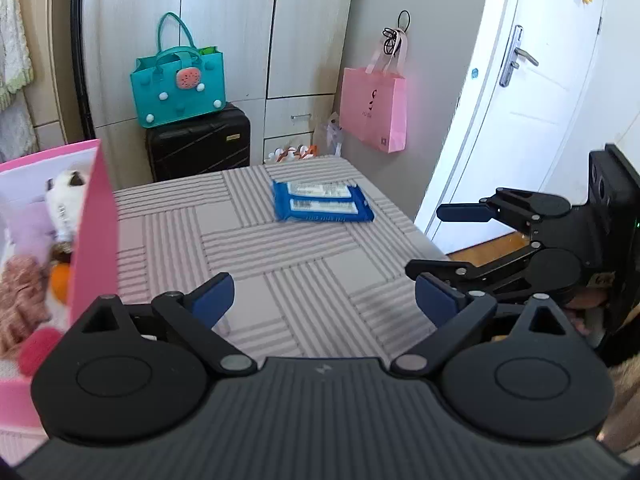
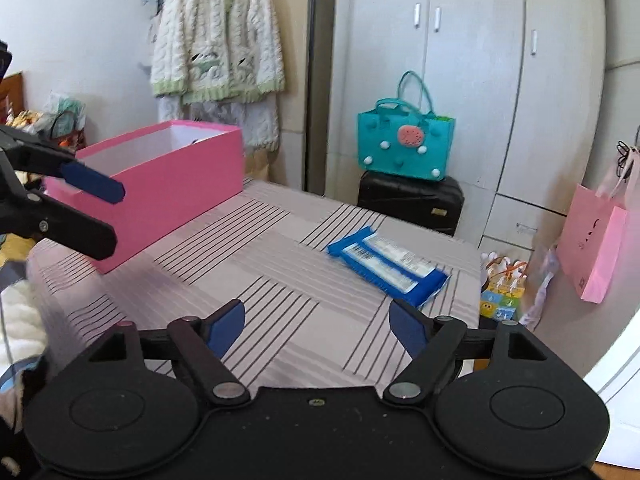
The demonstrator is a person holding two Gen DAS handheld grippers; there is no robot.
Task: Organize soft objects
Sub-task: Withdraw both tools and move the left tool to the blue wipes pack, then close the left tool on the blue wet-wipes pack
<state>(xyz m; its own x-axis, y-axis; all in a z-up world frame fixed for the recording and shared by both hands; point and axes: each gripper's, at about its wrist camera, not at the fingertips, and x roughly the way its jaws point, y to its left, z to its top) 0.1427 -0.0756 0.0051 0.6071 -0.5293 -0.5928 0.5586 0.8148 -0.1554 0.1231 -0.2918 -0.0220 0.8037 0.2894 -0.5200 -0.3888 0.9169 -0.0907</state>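
A pink box (image 1: 94, 232) stands at the left of the striped table (image 1: 256, 248) and holds several soft toys (image 1: 24, 292), among them a white plush (image 1: 66, 196). In the right wrist view the box (image 2: 160, 188) stands at the far left, its contents hidden. A blue wipes pack (image 1: 322, 202) lies flat at the far side of the table and shows in the right wrist view (image 2: 388, 266). My left gripper (image 1: 324, 300) is open and empty above the table's near part. My right gripper (image 2: 318, 326) is open and empty, short of the pack.
A teal felt bag (image 1: 178, 80) sits on a black suitcase (image 1: 200, 144) against the wardrobe. A pink paper bag (image 1: 374, 108) hangs by the white door (image 1: 532, 80). A knit cardigan (image 2: 218, 36) hangs on the wall behind the box. The right gripper shows at the right of the left wrist view (image 1: 452, 246).
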